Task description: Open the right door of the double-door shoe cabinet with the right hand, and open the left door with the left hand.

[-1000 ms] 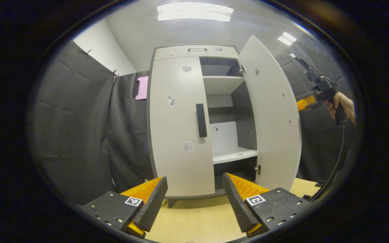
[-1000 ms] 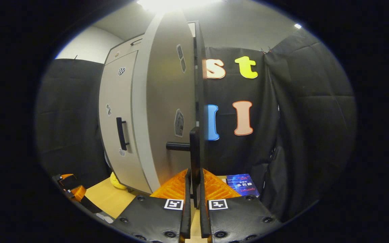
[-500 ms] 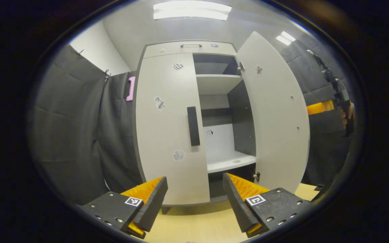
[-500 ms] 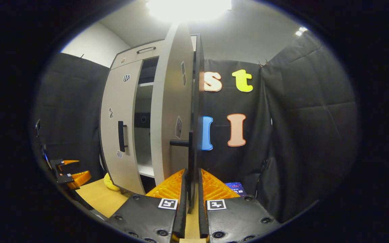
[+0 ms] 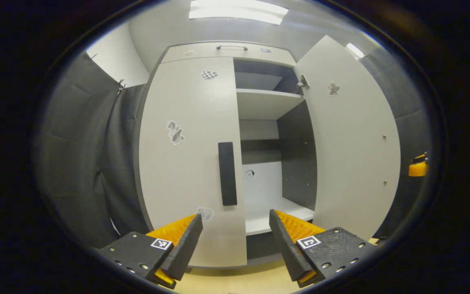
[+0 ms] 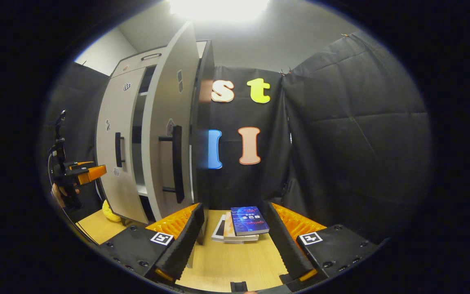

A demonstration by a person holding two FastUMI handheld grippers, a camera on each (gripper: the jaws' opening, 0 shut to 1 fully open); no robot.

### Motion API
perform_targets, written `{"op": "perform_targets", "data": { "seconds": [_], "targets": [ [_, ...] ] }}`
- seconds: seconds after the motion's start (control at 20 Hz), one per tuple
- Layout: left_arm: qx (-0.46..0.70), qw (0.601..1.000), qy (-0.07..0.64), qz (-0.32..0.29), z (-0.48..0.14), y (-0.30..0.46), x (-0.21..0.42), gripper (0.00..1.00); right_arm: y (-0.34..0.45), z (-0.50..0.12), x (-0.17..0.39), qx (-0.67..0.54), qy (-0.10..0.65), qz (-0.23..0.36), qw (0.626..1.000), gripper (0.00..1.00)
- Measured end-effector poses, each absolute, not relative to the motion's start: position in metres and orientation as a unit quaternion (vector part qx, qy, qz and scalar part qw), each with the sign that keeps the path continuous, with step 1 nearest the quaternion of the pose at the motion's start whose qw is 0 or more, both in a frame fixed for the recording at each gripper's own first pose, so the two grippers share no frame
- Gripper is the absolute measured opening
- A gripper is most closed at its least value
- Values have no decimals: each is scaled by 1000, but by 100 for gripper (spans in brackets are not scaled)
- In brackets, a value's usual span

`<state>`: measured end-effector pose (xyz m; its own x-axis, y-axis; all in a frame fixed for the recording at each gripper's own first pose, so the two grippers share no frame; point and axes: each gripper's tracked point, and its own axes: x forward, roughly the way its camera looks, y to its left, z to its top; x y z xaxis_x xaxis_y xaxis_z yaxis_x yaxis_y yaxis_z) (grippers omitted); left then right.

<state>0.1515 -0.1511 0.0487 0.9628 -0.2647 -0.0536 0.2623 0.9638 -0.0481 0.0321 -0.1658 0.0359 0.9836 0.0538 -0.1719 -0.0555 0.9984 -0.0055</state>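
The shoe cabinet fills the left gripper view. Its left door is closed, with a black vertical handle just above and between my left gripper's fingers. My left gripper is open, short of the handle. The right door stands swung wide open, baring the shelves. In the right gripper view the right door is seen nearly edge-on with its handle free. My right gripper is open and empty, to the right of that door. The left gripper shows far left, held by a hand.
A stack of books lies on the wooden floor ahead of the right gripper. A yellow object sits by the cabinet's foot. Black cloth walls close in the booth on both sides.
My right gripper let go of the right door's handle, opened, and drew away to the right. The right door swung wider. My left gripper moved closer to the left door's handle.
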Motion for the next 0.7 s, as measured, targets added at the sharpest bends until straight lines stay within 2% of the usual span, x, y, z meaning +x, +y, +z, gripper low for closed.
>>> {"op": "perform_targets", "data": {
  "seconds": [0.7],
  "targets": [
    [-32, 993, 36, -108, 72, -162, 257, 94, -232, -25, 4, 32, 149, -54, 987, 94]
  ]
}}
